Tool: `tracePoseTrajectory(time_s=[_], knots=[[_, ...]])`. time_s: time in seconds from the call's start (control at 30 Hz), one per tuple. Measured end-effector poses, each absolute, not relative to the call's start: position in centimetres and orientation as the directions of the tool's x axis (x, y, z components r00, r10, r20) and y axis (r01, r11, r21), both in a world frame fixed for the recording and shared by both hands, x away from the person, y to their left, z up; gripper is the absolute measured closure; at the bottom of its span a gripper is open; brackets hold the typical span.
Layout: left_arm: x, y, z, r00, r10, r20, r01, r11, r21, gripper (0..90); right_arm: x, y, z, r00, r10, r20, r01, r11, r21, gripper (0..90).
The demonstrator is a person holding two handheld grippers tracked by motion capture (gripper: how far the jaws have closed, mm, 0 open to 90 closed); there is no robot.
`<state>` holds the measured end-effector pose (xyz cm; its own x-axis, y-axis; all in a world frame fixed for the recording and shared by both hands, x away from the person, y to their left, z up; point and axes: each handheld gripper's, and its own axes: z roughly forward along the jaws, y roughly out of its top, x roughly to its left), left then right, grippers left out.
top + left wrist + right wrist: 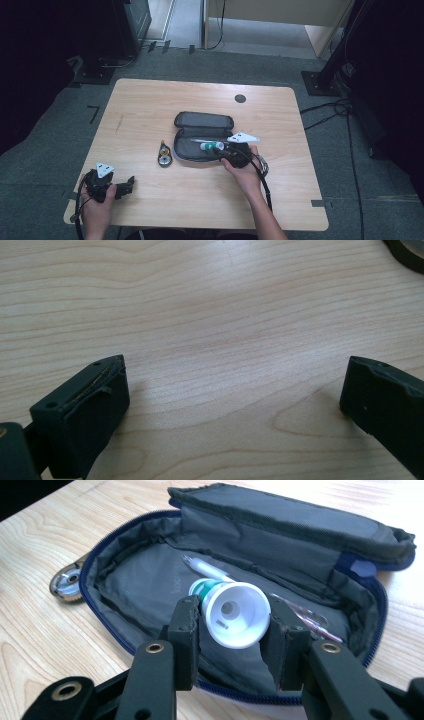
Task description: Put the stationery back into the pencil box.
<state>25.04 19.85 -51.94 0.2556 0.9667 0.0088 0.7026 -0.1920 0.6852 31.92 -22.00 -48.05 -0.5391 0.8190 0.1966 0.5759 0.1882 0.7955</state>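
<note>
White green-banded tube [234,612] clamped over open grey pouch [150,585].

Right gripper [226,151] holds tube [212,146] over open pouch [200,137].

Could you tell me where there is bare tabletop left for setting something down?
Free: the far strip of the light wooden table beyond the open dark fabric pencil case, and the left side between the small round metal object and the left gripper. Crowded: the middle, where the right gripper holds a white-capped green tube over the case.
</note>
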Motion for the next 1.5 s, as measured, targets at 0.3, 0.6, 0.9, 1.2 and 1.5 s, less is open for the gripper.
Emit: tracePoseTrajectory(time_s=[0.3,0.6,0.9,1.2,1.5], knots=[[25.0,19.8,-51.9,0.256,0.967,0.009,0.703,-0.192,0.685,0.0,31.3,-22.9,-48.4,-0.53,0.822,0.207,0.583,0.176,0.793,60.7],[25.0,19.8,-51.9,0.256,0.967,0.009,0.702,-0.192,0.685,0.0,31.1,-23.1,-48.3,-0.509,0.848,0.145,0.562,0.2,0.803,60.1],[25.0,19.8,-51.9,0.256,0.967,0.009,0.703,-0.192,0.685,0.0,31.1,-23.1,-48.2,-0.452,0.891,0.047,0.528,0.225,0.819,59.6],[25.0,19.8,-51.9,0.256,0.967,0.009,0.703,-0.192,0.685,0.0,30.6,-24.2,-47.7,-0.42,0.901,0.106,0.531,0.149,0.834,41.8],[25.0,19.8,-51.9,0.256,0.967,0.009,0.703,-0.192,0.685,0.0,29.2,-26.4,-47.9,-0.35,0.931,0.108,0.584,0.127,0.802,0.6]])
